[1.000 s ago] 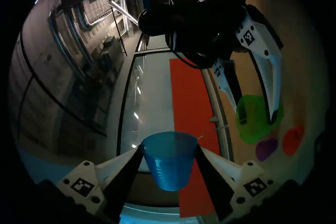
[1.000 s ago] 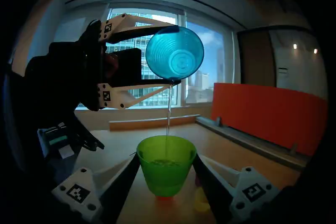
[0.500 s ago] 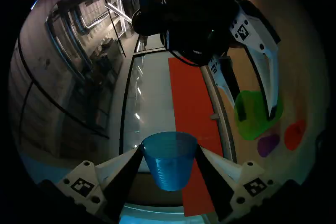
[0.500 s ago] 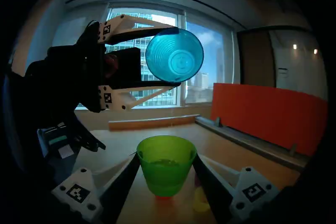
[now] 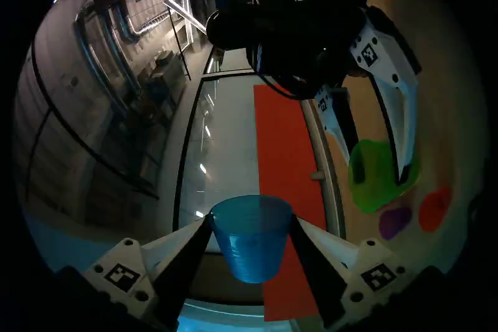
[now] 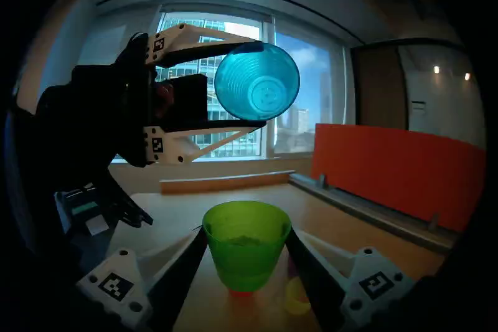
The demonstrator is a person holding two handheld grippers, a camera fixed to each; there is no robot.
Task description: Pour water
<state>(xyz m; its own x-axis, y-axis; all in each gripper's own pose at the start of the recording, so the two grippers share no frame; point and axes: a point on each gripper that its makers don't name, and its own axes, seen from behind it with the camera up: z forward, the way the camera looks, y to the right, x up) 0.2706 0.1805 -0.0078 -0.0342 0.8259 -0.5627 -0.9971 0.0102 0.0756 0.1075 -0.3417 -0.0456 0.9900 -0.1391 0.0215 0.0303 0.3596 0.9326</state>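
Two cups: the left gripper [image 5: 251, 226] grips the tipped blue cup [image 6: 257, 90] above the green cup [image 6: 247, 245], which the right gripper [image 6: 246, 235] clamps upright; any drips could miss it if either drifts.

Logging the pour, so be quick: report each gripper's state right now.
Left gripper: closed on the blue cup, which is tipped on its side.
Right gripper: closed on the green cup, which is upright.
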